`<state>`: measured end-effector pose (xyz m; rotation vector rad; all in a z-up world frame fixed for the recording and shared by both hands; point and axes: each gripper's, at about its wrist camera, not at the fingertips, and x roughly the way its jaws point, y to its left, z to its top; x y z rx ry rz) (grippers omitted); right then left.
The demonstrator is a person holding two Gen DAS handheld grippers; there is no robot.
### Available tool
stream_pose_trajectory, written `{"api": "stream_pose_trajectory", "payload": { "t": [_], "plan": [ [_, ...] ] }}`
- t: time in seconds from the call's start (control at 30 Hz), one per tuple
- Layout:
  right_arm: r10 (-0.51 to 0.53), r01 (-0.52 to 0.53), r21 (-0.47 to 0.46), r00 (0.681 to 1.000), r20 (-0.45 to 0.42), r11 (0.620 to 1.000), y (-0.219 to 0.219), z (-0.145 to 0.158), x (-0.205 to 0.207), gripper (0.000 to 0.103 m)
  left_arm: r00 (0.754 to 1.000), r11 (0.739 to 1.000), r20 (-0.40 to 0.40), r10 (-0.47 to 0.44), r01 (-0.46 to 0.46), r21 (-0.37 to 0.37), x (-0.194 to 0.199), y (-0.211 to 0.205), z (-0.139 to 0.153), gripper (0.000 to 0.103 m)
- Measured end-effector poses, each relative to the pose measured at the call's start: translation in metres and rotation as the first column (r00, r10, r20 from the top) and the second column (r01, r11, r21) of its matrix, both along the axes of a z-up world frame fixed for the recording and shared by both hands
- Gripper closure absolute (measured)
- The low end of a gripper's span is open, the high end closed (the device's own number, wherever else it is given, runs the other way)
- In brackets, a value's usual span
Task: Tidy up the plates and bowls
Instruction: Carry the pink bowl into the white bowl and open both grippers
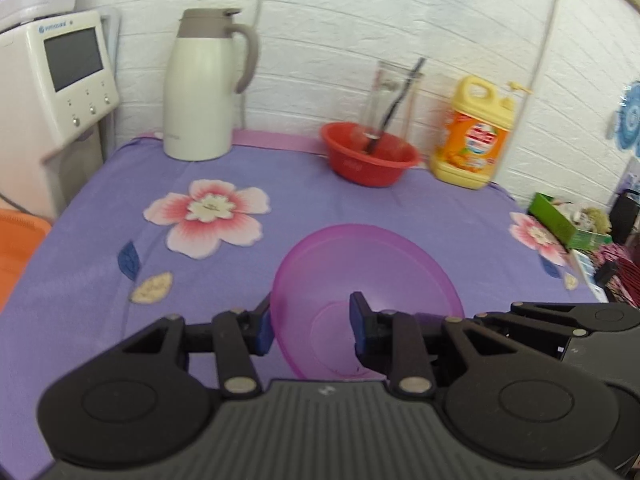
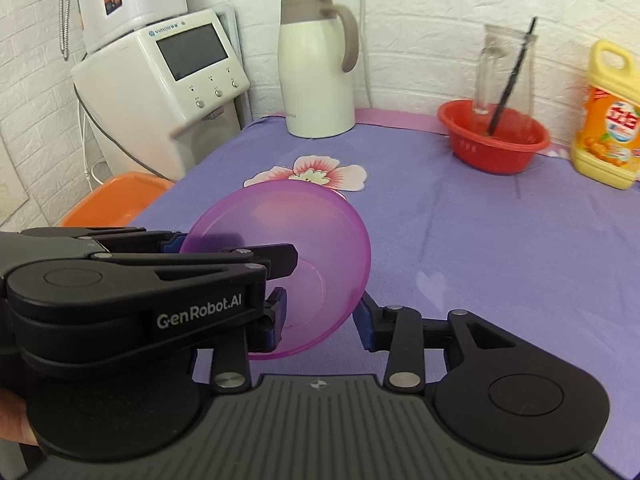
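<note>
A translucent purple bowl [image 1: 360, 264] [image 2: 288, 232] hangs tilted above the purple flowered cloth [image 1: 100, 280], held from two sides. My left gripper [image 1: 312, 328] is shut on the bowl's wall, one pad outside and one inside. In the right wrist view the left gripper [image 2: 232, 248] clamps the bowl's left rim. My right gripper [image 2: 322, 320] is shut on the opposite, lower wall. A red bowl [image 1: 372, 160] [image 2: 492, 144] stands at the back of the table with a glass [image 2: 504, 72] and a dark stick in it.
A white thermos jug [image 1: 200, 88] [image 2: 316, 64] stands at the back. A yellow detergent bottle [image 1: 472, 136] [image 2: 608, 120] is beside the red bowl. A white appliance [image 2: 168, 80] and an orange tub [image 2: 116, 196] sit off the table's left edge. Clutter [image 1: 568, 220] lies to the right.
</note>
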<state>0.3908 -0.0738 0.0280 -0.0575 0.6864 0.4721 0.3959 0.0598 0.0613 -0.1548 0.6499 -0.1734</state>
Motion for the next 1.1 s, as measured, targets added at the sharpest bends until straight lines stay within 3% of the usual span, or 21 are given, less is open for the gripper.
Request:
{"api": "stream_pose_trajectory", "payload": {
  "t": [0.2,0.47,0.7,0.97,1.03,1.1],
  "plan": [
    [-0.060,0.060,-0.028,0.998,0.010,0.998,-0.063,0.000,-0.076,0.035,0.995,0.993,-0.003,-0.099,0.098,-0.069,-0.070,-0.066,-0.008,0.076],
    [-0.190,0.194,-0.077,0.980,0.059,0.978,-0.127,-0.021,-0.167,0.027,0.967,0.964,-0.020,-0.254,0.251,-0.093,-0.142,-0.143,-0.033,0.075],
    [-0.213,0.219,-0.088,0.974,0.072,0.972,-0.136,-0.038,-0.191,0.026,0.956,0.955,-0.054,-0.289,0.283,-0.092,-0.153,-0.148,-0.050,0.075],
    [-0.215,0.219,-0.038,0.973,0.086,0.975,-0.136,-0.045,-0.194,0.021,0.950,0.949,-0.048,-0.310,0.305,-0.081,-0.149,-0.142,-0.054,0.074],
    [-0.228,0.230,-0.017,0.969,0.091,0.973,-0.138,-0.043,-0.197,0.016,0.947,0.946,-0.029,-0.319,0.316,-0.076,-0.149,-0.141,-0.051,0.069],
    [-0.254,0.256,0.000,0.961,0.111,0.967,-0.142,-0.040,-0.201,0.003,0.948,0.944,-0.006,-0.319,0.317,-0.092,-0.150,-0.137,-0.046,0.050]
  ]
}}
